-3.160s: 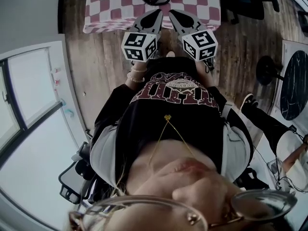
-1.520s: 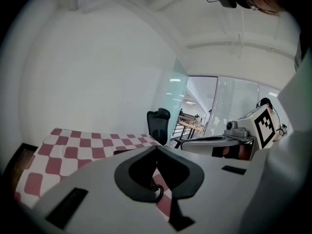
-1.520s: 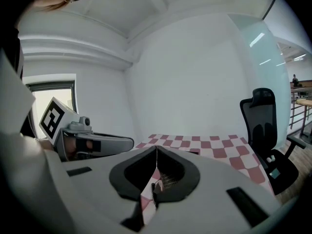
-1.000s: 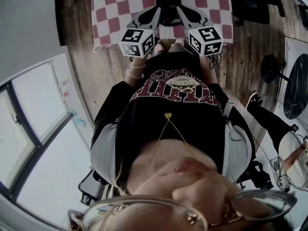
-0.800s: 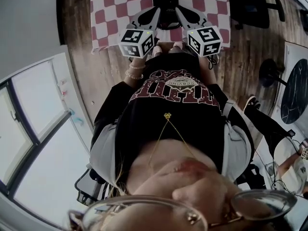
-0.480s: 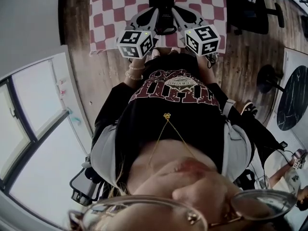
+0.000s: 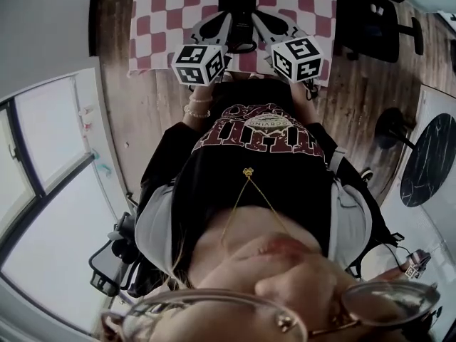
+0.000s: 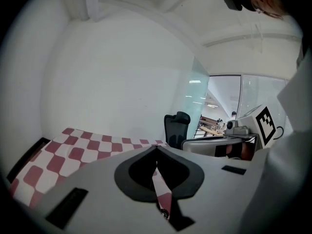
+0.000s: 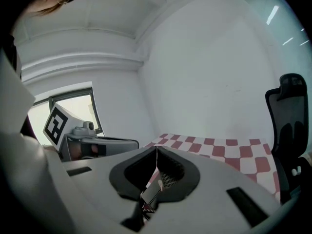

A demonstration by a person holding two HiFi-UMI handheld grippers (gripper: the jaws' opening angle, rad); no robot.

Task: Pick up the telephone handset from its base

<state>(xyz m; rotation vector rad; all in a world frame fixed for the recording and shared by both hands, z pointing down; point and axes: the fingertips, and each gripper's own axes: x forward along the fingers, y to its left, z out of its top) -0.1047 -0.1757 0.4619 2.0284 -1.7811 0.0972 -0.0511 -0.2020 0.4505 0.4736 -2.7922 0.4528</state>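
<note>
Wooden plank floor [image 7: 142,112] surrounds a table [image 7: 151,64] draped in a red-and-white checked cloth [image 7: 164,6]. A black telephone [image 7: 237,2] sits on the cloth about midway between the table's left and right edges, straight ahead of the person. From the head view the handset cannot be told apart from its base, and nothing suggests it has been lifted yet.

The left tongs [image 7: 226,20] and the right tongs [image 7: 255,20] reach over the near edge of the table and flank the telephone, tips close to it. Whether either touches it cannot be told. In the left gripper view the left tongs [image 8: 156,147] are fully closed, jaws meeting tip to tip with nothing pinched; only a sliver of checked cloth shows through the opening behind the tips. In the right gripper view the right tongs [image 9: 156,149] are likewise closed and empty, and a small grilled, grey-edged part, probably the telephone, shows through their opening.

This looks like the approach step, before any grasp. Next, one pair of tongs needs to open wide enough to straddle the handset. It must then line up across the narrow middle, settle down around it, close firmly and lift it clear of the base.
</note>
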